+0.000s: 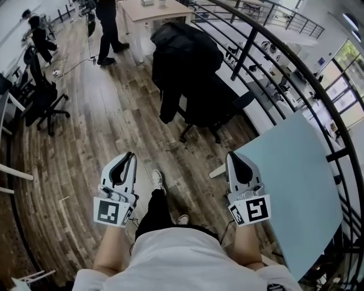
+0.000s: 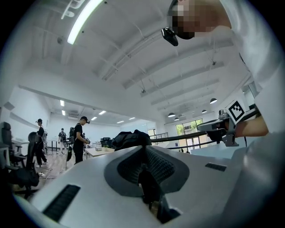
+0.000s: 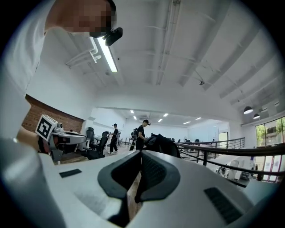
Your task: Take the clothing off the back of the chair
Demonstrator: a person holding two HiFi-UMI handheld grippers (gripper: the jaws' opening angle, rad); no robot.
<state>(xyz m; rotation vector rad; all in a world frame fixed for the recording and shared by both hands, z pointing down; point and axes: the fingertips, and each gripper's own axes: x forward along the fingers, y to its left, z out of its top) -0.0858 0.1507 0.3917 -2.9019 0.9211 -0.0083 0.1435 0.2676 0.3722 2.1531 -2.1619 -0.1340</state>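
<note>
Black clothing (image 1: 185,57) hangs draped over the back of a black chair (image 1: 216,108), which stands on the wood floor (image 1: 108,119) beside a curved railing (image 1: 250,40). It is well apart from both tools, ahead of them.

Left tool (image 1: 129,156) and right tool (image 1: 231,156) are held level, side by side above the floor, both pointing toward the chair. The left tool's jaws are closed, pads meeting, with nothing between them. The right tool's jaws are also pressed together at the tips, with only a thin slit lower down that shows floor. It grips nothing. Neither tool touches anything.

In each gripper view the clothing sits far off, just above the jaw tips.

A pale blue tabletop (image 1: 296,187) lies just right of the right tool. A person in black (image 1: 107,28) stands by a far tabletop (image 1: 151,12).
</note>
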